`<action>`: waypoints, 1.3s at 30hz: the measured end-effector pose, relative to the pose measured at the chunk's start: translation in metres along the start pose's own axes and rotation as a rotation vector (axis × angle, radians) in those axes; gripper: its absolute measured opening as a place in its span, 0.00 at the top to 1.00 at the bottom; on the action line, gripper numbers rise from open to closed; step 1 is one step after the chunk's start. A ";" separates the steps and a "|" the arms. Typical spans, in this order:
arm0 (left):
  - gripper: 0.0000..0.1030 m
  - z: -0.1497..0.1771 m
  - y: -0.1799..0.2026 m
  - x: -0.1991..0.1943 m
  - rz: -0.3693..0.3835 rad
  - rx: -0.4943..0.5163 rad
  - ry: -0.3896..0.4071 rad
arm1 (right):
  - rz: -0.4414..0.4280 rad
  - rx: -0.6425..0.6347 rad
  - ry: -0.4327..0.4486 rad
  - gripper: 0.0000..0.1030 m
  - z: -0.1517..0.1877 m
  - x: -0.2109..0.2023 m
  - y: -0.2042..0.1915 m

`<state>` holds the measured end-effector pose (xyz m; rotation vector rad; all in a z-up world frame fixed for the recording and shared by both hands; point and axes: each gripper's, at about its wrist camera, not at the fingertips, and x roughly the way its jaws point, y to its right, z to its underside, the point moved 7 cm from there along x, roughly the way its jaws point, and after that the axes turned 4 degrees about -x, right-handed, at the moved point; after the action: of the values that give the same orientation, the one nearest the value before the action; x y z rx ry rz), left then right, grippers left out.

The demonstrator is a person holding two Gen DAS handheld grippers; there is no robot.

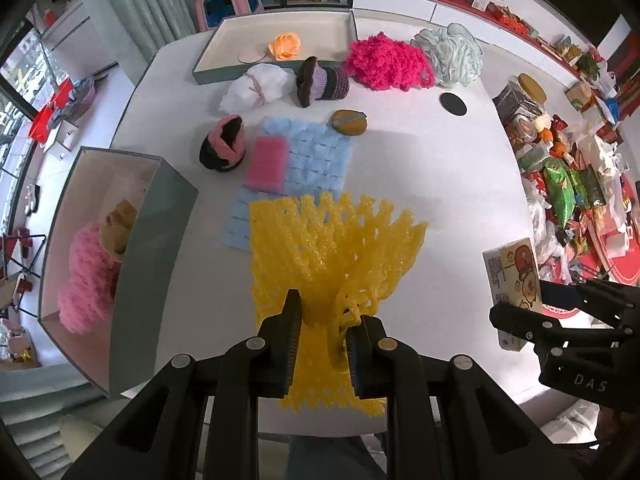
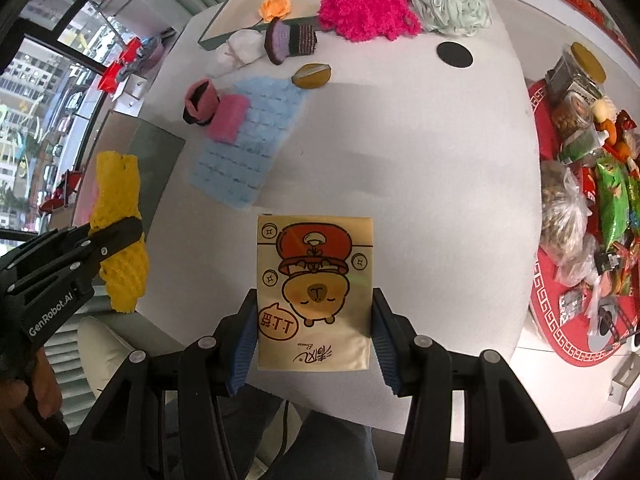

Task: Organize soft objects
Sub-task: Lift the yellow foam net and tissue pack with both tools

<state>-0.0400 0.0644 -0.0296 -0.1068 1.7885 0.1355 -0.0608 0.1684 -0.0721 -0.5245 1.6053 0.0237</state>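
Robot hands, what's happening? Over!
Left gripper shut on yellow foam net. Right gripper shut on cartoon packet. Nothing blocking grey box.

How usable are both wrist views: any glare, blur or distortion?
Left wrist: sharp centre, strong fisheye bending at the table rim, black corners; the yellow foam net is evenly lit. Right wrist: same distortion, faint sheen on the cartoon packet, bright windows at left.

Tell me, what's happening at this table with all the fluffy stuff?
A person is sorting soft things with two handheld grippers. The left gripper is clamped on a yellow foam mesh sleeve, held above the white table. The right gripper grips a flat tan cartoon-printed packet. A grey box at left already holds a fluffy pink item; other pieces lie around a blue quilted cloth.
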 end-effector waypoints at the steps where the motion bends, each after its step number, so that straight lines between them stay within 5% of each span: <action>1: 0.79 0.001 0.000 0.000 0.002 -0.003 0.000 | 0.002 0.000 -0.005 0.46 0.000 0.000 0.001; 29: 0.79 0.008 -0.011 -0.007 0.046 -0.129 0.026 | 0.038 -0.095 0.020 0.46 0.004 -0.025 -0.001; 39: 0.79 0.001 -0.009 -0.015 0.019 -0.092 0.045 | 0.010 -0.030 0.045 0.46 0.009 -0.030 0.007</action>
<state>-0.0340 0.0555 -0.0156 -0.1599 1.8282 0.2300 -0.0544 0.1868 -0.0471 -0.5442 1.6539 0.0440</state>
